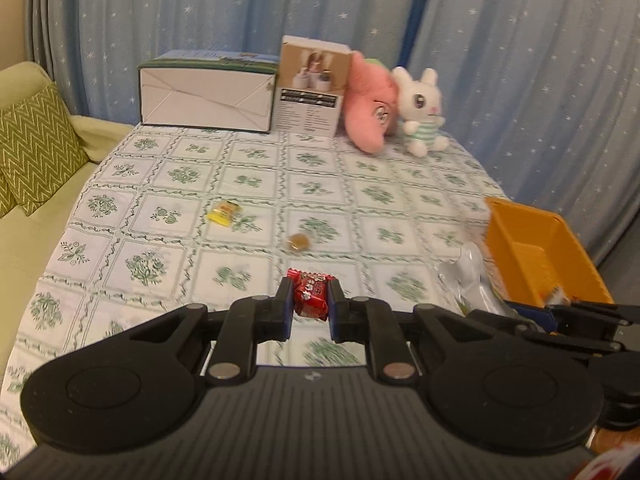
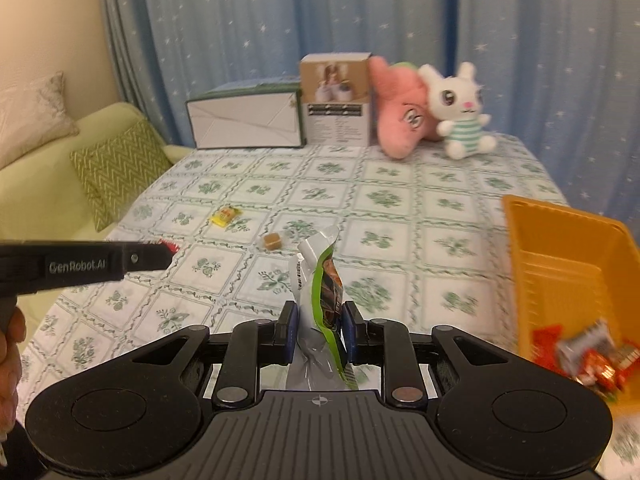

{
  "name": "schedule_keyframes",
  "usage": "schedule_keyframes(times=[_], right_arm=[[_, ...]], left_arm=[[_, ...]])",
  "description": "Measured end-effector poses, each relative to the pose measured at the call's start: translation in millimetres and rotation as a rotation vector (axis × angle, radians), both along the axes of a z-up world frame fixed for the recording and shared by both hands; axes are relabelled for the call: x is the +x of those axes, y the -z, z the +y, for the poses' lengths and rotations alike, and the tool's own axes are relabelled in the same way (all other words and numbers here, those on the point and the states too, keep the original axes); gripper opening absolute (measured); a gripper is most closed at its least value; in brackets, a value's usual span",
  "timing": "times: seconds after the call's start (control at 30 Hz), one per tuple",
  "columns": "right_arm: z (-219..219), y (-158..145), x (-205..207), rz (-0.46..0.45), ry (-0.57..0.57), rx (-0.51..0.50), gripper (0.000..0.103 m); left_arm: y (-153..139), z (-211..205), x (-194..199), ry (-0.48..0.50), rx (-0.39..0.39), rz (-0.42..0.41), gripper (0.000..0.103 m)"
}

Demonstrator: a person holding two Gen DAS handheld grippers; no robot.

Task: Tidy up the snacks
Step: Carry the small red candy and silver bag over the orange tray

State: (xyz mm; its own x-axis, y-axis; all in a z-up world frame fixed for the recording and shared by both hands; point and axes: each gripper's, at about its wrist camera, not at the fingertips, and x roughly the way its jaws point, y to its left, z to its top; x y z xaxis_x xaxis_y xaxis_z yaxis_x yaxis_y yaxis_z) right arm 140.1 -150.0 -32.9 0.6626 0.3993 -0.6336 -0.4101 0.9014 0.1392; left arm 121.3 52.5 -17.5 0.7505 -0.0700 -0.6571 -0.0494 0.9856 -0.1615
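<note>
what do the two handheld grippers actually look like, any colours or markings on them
Both grippers, left and right, are matte black plastic with a ribbed base, two round discs at the sides, silver rivets on the linkage bars and blue pads on the fingers. The left one's side reads "GenRobot.AI" in pale letters. No cables or sleeves show.

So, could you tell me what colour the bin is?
The bin is orange-yellow, clearest in the right wrist view.

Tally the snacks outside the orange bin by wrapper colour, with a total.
Red: 1, red snack packet in the left gripper
Green and silver: 1, pouch in the right gripper
Yellow: 1, yellow packet
Clear, brown inside: 1, candy
Total: 4
</note>
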Motion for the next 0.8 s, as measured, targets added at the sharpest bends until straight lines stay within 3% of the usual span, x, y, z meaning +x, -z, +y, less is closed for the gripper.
schedule_keyframes(times=[0.33,0.8], right_arm=[[-46.3,-24.8,-48.0,0.006,0.110,0.025,0.024],[-91.7,-39.6,-67.9,-0.010,0.197,0.020,0.024]], left_arm=[[-18.6,-49.0,-49.0,0.080,0.034,-0.004,0.015],[-36.1,-95.3,-57.2,0.174,0.035,-0.028,0.015]])
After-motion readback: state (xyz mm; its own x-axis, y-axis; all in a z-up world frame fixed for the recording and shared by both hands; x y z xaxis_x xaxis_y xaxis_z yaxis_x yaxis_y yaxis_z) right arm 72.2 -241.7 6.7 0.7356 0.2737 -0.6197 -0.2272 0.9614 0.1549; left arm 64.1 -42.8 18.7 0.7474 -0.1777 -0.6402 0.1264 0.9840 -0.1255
